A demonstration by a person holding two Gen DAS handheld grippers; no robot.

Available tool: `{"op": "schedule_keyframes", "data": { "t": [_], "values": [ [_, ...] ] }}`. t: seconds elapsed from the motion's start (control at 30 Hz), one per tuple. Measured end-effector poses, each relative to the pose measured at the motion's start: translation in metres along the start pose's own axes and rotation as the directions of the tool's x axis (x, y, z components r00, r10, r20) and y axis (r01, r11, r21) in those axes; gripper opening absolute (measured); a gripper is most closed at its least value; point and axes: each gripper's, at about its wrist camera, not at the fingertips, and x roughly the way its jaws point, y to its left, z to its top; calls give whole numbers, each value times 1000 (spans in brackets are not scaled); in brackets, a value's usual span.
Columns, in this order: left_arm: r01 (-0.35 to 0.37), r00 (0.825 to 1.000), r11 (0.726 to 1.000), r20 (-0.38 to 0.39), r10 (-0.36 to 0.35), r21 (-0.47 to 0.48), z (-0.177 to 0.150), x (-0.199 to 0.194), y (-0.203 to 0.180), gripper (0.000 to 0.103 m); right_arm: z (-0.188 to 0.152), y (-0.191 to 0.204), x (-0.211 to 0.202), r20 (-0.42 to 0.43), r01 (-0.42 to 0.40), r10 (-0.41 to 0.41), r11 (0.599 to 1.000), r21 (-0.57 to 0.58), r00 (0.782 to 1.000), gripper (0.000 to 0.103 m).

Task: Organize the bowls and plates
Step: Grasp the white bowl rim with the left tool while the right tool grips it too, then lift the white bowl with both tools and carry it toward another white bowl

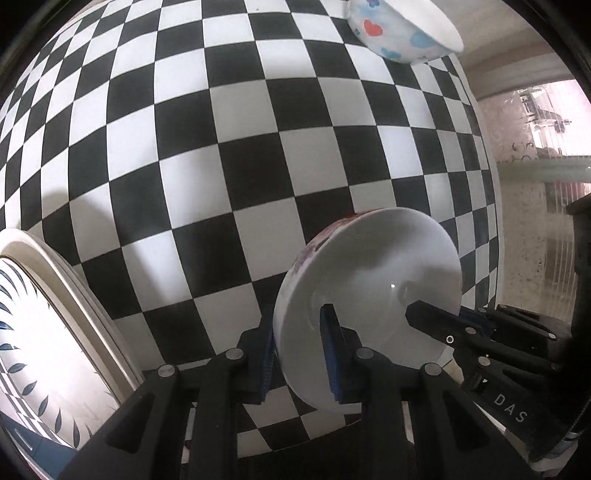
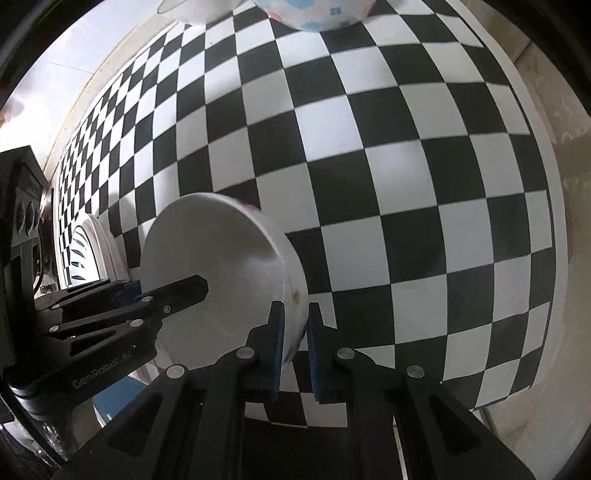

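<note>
A white bowl with a purple flower pattern (image 1: 373,280) is held tilted above the checkered table by both grippers. My left gripper (image 1: 299,354) is shut on its near rim, one finger inside and one outside. My right gripper (image 2: 295,339) is shut on the opposite rim of the same bowl (image 2: 210,266). Each gripper shows in the other's view: the right one (image 1: 480,343) reaching into the bowl, the left one (image 2: 147,306) likewise. A second bowl with blue and red hearts (image 1: 402,33) stands at the far edge; it also shows in the right wrist view (image 2: 317,14).
A checkered black-and-white cloth (image 1: 258,147) covers the table. A plate with a blue leaf pattern (image 1: 40,332) on a cream tray lies at the left, also visible in the right wrist view (image 2: 83,254). The table edge (image 1: 491,221) runs along the right. A dark appliance (image 2: 22,206) stands left.
</note>
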Motion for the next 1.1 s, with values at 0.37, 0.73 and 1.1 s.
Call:
{"op": "schedule_keyframes", "data": {
  "t": [0.37, 0.73, 1.1],
  "values": [
    [-39, 999, 999, 20, 39, 3, -13, -15, 4, 22, 8, -6, -7, -24, -27, 27, 1000, 7, 999, 14],
    [-65, 977, 998, 203, 62, 7, -15, -89, -3, 30, 29, -22, -93, 117, -105, 102, 994, 20, 988, 57],
    [-5, 945, 993, 326, 43, -117, 109, -142, 45, 30, 159, 27, -141, 262, -154, 166, 986, -66, 951, 58]
  ]
}}
